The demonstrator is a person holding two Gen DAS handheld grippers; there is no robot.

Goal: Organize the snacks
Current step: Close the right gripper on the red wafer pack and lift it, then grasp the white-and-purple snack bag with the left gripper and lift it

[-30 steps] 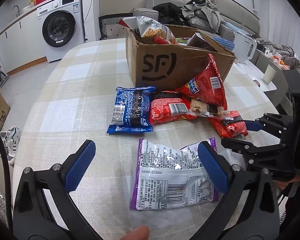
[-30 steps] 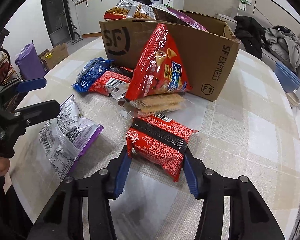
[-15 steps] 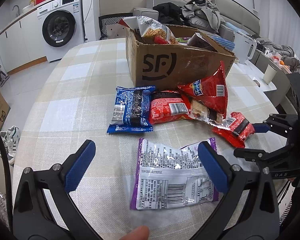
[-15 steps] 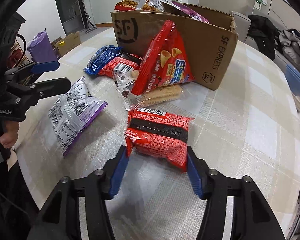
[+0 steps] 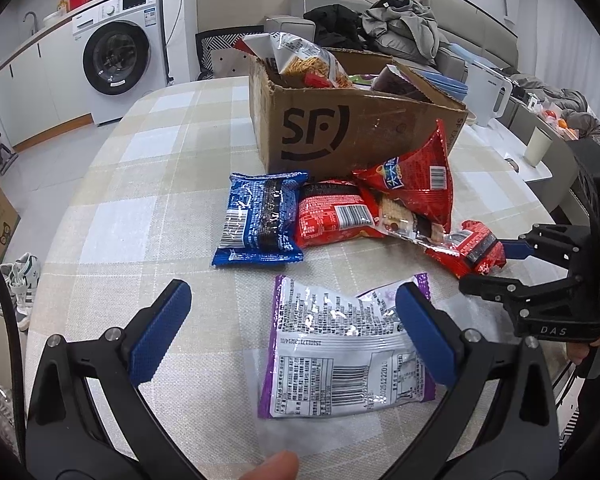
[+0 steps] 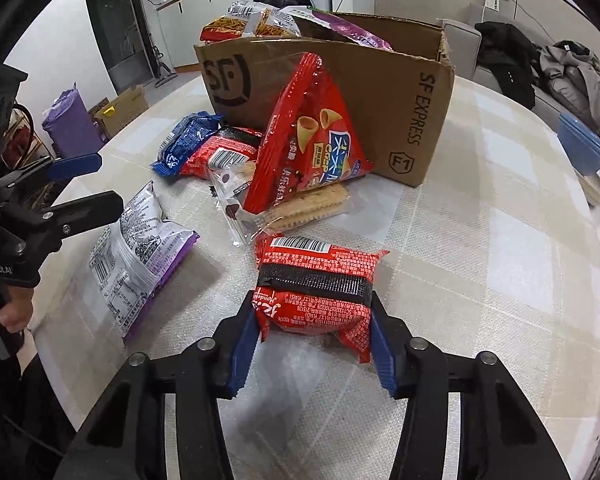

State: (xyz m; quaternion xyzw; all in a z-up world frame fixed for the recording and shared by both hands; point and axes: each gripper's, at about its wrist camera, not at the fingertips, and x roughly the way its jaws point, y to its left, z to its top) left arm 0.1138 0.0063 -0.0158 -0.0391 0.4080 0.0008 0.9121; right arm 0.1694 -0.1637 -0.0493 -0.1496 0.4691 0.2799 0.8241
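You have: red-black noodle pack flat, clamped between blue pads | purple-white bag label-up | blue pack, red pack side by side | red cone-snack bag leaning on box.

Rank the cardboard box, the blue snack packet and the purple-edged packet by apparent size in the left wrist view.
1. cardboard box, largest.
2. purple-edged packet, though it lies nearest the camera, which inflates it.
3. blue snack packet, smallest; its true size against the purple one is unsure.
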